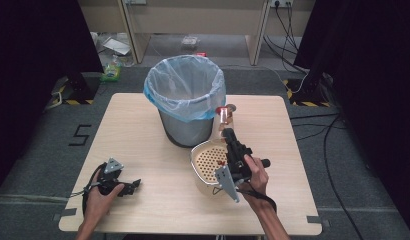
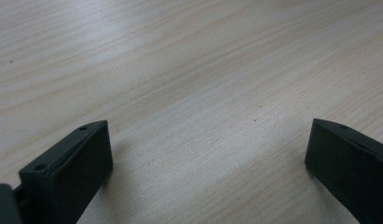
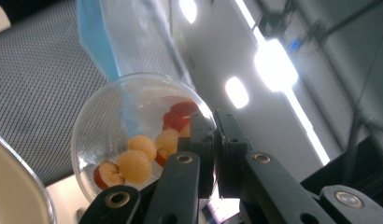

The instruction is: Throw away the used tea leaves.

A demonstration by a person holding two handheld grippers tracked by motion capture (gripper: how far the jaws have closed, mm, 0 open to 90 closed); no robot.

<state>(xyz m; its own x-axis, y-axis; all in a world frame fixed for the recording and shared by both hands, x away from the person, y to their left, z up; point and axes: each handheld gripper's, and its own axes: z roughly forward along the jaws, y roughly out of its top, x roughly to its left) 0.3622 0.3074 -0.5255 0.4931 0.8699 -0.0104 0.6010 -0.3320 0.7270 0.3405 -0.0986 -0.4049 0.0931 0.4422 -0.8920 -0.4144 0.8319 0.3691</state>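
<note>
A clear glass cup is tilted up over the table between the bin and a cream perforated strainer bowl. My right gripper is shut on the cup's rim, above the strainer. In the right gripper view the cup holds yellow and red round fruit pieces, with the right gripper clamped on its edge. My left gripper rests low at the table's front left. In the left gripper view it stands open over bare wood with nothing between its jaws.
A grey mesh waste bin lined with a pale blue bag stands at the table's back middle, close behind the cup. Its mesh wall and bag are near the cup. Cables lie on the floor at right.
</note>
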